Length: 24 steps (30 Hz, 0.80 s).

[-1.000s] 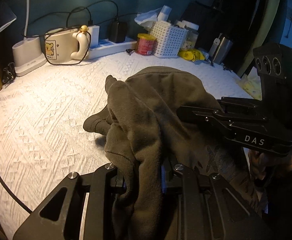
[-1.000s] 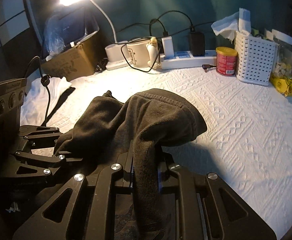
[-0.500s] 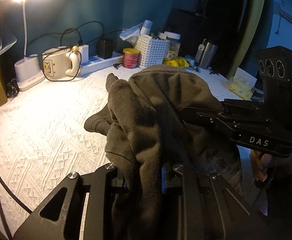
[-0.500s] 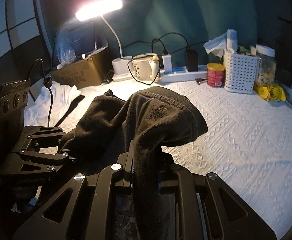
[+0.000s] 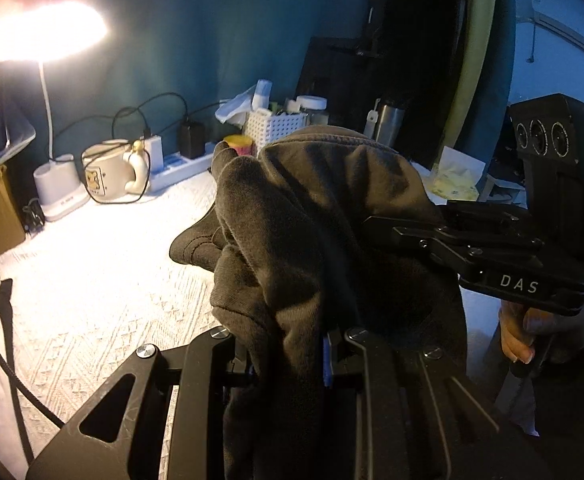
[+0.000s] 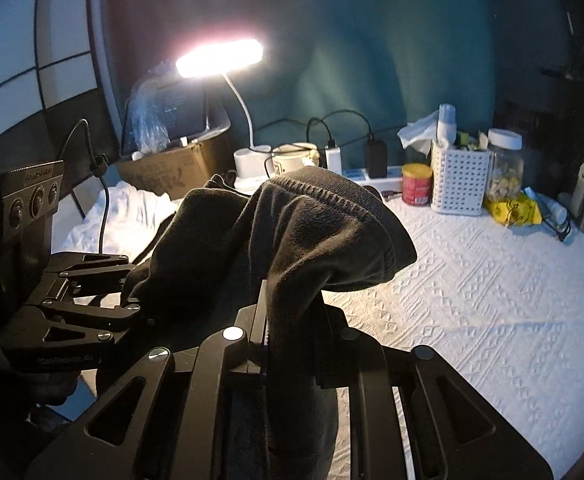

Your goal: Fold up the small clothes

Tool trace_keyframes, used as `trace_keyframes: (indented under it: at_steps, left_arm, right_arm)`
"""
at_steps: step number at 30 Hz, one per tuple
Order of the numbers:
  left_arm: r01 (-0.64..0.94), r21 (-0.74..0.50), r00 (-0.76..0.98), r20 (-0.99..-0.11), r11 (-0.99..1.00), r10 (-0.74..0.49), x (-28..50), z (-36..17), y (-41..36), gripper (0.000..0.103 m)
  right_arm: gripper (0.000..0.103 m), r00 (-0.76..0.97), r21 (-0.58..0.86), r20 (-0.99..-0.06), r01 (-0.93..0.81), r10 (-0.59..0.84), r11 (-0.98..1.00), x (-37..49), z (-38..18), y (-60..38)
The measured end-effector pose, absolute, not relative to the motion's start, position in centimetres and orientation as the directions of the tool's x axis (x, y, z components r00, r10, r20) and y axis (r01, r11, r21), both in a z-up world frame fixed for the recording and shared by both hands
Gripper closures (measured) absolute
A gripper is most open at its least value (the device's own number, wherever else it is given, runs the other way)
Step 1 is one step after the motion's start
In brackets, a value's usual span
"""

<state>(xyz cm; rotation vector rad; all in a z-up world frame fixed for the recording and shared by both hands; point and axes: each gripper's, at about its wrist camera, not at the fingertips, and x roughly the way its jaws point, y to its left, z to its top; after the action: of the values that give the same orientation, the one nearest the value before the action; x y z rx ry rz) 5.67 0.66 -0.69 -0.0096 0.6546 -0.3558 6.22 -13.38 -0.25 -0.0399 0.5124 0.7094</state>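
Note:
A small dark brown-grey garment (image 5: 311, 216) hangs bunched between both grippers, lifted above the white textured cloth (image 5: 104, 272). My left gripper (image 5: 288, 360) is shut on one edge of it; the fabric drapes over the jaws and hides the fingertips. My right gripper (image 6: 292, 320) is shut on the other edge, which shows as a ribbed hem (image 6: 331, 196) in the right wrist view. Each gripper shows in the other's view: the right one (image 5: 491, 256) at the right, the left one (image 6: 84, 304) at the left.
A lit desk lamp (image 6: 220, 58), a cream mug (image 5: 112, 168), a power strip (image 5: 180, 164), a red can (image 6: 415, 184), a white basket (image 6: 457, 182) and a jar (image 6: 505, 168) line the back wall. A cardboard box (image 6: 168, 172) and white cloth (image 6: 132, 208) lie at the left.
Both grippers have risen and tilted up with the garment, lifting it further off the cloth; the lamp has come into view. Both grips are unchanged.

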Motion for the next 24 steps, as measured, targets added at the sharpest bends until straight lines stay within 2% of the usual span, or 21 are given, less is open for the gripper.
trace_keyframes:
  at_steps: [6, 24]
  left_arm:
    - [0.324, -0.115, 0.762, -0.556, 0.939, -0.331, 4.1, 0.6, 0.4, 0.083]
    - [0.27, -0.111, 0.893, -0.343, 0.956, -0.292, -1.9, 7.3, 2.7, 0.083]
  right_arm:
    - [0.087, 0.666, 0.106, -0.419, -0.64, 0.618, 0.761, 3.9, 1.5, -13.9]
    - [0.087, 0.694, -0.084, -0.228, -0.712, 0.682, 0.697, -3.2, 10.4, -11.7]
